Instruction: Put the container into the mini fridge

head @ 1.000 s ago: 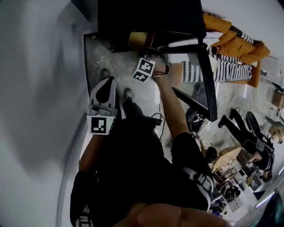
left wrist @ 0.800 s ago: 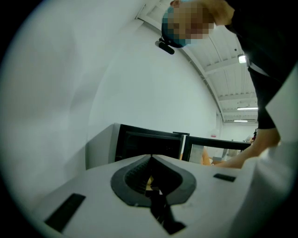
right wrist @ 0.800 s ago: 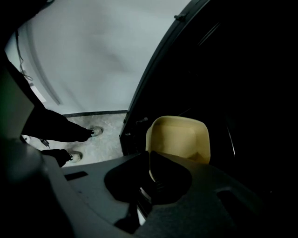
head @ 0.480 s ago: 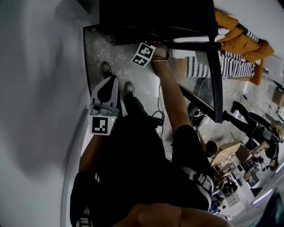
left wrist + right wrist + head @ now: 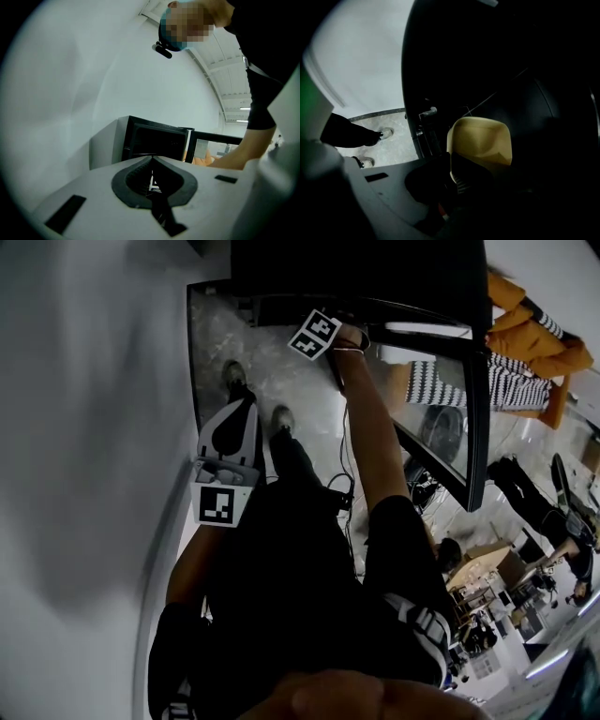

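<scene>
The right arm (image 5: 370, 456) stretches into the black mini fridge (image 5: 356, 277), where the right gripper (image 5: 454, 173) clamps the rim of the yellow plastic container (image 5: 480, 140). The left gripper (image 5: 151, 180) is closed and empty.

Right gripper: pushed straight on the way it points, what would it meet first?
The right gripper is clamped on the yellow container, so that leads. Ahead is only the dark inside of the mini fridge; depth is unclear.

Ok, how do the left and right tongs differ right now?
The left tongs are shut on nothing; the right tongs grip the rim of the yellow container. The left tongs hang outside the mini fridge, facing it; the right tongs reach into its dark interior. Both have pale grey bodies.
</scene>
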Motion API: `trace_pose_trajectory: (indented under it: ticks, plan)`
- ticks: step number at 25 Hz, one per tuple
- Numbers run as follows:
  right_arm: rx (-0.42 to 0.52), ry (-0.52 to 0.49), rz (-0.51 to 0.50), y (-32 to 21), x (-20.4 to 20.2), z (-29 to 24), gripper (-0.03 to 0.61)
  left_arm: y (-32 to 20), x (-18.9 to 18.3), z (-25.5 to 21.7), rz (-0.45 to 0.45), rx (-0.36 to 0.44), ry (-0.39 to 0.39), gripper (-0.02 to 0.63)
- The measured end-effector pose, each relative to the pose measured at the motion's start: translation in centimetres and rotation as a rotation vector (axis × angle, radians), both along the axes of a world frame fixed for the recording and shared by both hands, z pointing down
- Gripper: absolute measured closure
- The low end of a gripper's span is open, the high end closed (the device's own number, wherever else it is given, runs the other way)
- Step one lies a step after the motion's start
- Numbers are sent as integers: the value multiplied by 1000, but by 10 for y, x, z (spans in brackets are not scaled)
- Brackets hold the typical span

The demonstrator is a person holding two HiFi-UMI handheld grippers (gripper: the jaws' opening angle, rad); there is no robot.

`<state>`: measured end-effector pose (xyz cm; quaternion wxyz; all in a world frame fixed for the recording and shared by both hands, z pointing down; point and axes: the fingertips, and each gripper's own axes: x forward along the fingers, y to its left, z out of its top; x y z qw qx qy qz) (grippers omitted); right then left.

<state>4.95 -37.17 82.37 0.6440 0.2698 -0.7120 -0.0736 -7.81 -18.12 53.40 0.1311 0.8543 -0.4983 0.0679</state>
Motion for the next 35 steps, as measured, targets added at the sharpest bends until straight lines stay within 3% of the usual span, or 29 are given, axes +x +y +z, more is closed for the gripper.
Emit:
trace_pose_trajectory:
  ticks: [27, 35]
  plan:
    - [-81, 9, 2, -10, -7, 74, 571, -10, -16, 18, 6, 0, -9, 609]
    - [-56, 14, -12, -18, -9, 64, 570, -13, -13, 19, 6, -6, -5, 609]
